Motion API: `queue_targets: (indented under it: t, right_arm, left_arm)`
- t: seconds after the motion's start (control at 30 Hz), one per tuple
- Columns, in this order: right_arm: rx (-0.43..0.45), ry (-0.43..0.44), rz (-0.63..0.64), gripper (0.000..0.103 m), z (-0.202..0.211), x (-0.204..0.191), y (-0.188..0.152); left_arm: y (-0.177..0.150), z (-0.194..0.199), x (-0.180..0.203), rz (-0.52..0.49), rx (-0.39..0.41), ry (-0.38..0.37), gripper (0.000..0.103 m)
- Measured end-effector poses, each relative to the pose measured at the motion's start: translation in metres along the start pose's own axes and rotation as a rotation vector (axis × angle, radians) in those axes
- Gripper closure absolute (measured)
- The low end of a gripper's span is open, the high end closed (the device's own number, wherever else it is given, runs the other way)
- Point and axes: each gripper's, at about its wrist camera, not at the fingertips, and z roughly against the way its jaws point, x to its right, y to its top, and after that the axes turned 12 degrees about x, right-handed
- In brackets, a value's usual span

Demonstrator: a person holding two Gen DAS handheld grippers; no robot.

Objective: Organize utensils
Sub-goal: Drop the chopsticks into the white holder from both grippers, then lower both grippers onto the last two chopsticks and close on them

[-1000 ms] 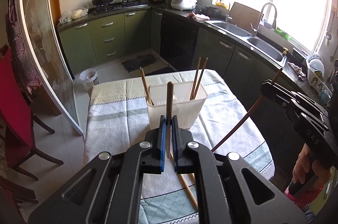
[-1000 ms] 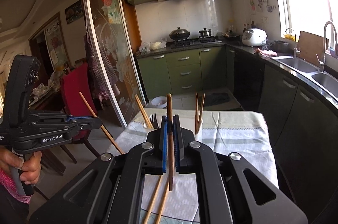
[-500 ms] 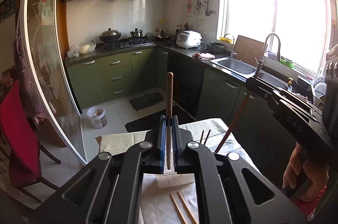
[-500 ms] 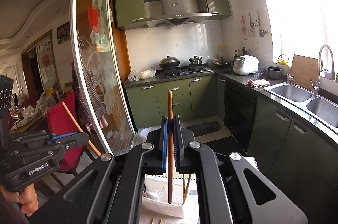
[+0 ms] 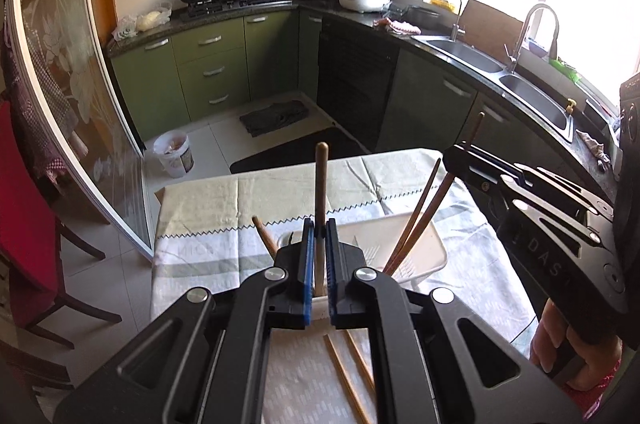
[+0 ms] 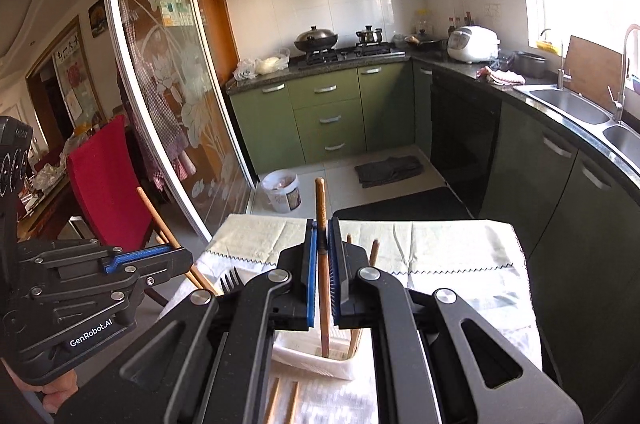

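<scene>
Each hand-held gripper, left and right, is clenched on a brown wooden chopstick poised over the white plastic utensil holder mid-desk; next, I'd say, lower and let go.

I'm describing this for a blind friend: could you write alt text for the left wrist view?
The left tool is shut on an upright wooden chopstick above a white utensil holder on a cloth-covered table. The right tool holds another chopstick slanting into the holder, and two loose chopsticks lie on the cloth.
</scene>
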Motion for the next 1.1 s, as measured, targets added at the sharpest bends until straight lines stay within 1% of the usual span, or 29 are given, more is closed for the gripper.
queue_targets:
  t: [0.03,0.1,0.17,0.2,0.23,0.3,0.33,0.37,0.4,0.47,0.5,0.57,0.67,0.77,0.83,0.87,0.93,1.0,1.07,1.1]
  right_arm:
    - [-0.010,0.003,-0.003,0.096,-0.003,0.002,-0.005]
    - [-0.020,0.004,0.001,0.085,-0.003,0.001,-0.015]
    - [-0.012,0.005,0.000,0.082,0.002,0.001,-0.018]
    - [-0.004,0.009,-0.001,0.082,0.007,0.001,-0.018]
    - [0.010,0.014,-0.005,0.081,0.015,0.002,-0.017]
    - [0.048,0.020,-0.015,0.073,0.037,0.004,-0.018]
    - [0.068,0.023,-0.019,0.071,0.051,0.006,-0.021]
    - [0.089,0.021,-0.023,0.066,0.066,0.008,-0.025]
    - [0.108,0.016,-0.024,0.064,0.080,0.011,-0.030]
    - [0.125,-0.005,-0.017,0.063,0.106,0.016,-0.044]
    - [0.121,-0.019,-0.016,0.063,0.116,0.019,-0.053]
    - [0.105,-0.038,-0.035,0.063,0.134,0.031,-0.073]
    - [0.062,-0.050,-0.094,0.063,0.152,0.051,-0.105]
    - [0.023,-0.060,-0.151,0.063,0.163,0.069,-0.133]
    - [0.006,-0.061,-0.187,0.063,0.170,0.081,-0.148]
    - [-0.005,-0.065,-0.194,0.063,0.172,0.086,-0.153]
    - [-0.017,-0.069,-0.213,0.063,0.174,0.095,-0.161]
    - [-0.029,-0.073,-0.226,0.059,0.175,0.103,-0.168]
    - [-0.035,-0.074,-0.240,0.059,0.176,0.109,-0.174]
    - [-0.039,-0.072,-0.244,0.059,0.176,0.110,-0.175]
  left_arm:
    - [-0.003,-0.003,0.000,0.001,-0.011,-0.001,0.097]
    - [-0.006,-0.004,-0.001,0.005,-0.015,0.003,0.097]
    - [-0.005,0.001,-0.001,0.006,-0.005,0.006,0.097]
    - [-0.005,0.005,-0.001,0.007,0.002,0.006,0.095]
    - [-0.005,0.011,0.000,0.010,0.009,0.006,0.091]
    - [-0.006,0.022,0.001,0.021,0.017,0.010,0.070]
    - [-0.009,0.028,0.001,0.026,0.018,0.008,0.067]
    - [-0.012,0.034,0.003,0.025,0.016,0.007,0.065]
    - [-0.017,0.038,0.004,0.019,0.005,0.009,0.065]
    - [-0.031,0.041,0.007,0.025,-0.039,0.007,0.064]
    - [-0.041,0.039,0.007,0.039,-0.077,0.000,0.063]
    - [-0.065,0.028,0.010,0.058,-0.172,-0.017,0.063]
    - [-0.110,-0.005,0.016,0.081,-0.337,-0.038,0.063]
    - [-0.145,-0.037,0.020,0.105,-0.446,-0.013,0.063]
    - [-0.159,-0.055,0.022,0.123,-0.491,0.007,0.068]
    - [-0.163,-0.062,0.022,0.130,-0.505,0.017,0.073]
    - [-0.169,-0.073,0.025,0.139,-0.523,0.029,0.075]
    - [-0.173,-0.081,0.027,0.140,-0.534,0.049,0.076]
    - [-0.178,-0.087,0.029,0.138,-0.550,0.068,0.082]
    - [-0.180,-0.092,0.028,0.134,-0.559,0.075,0.082]
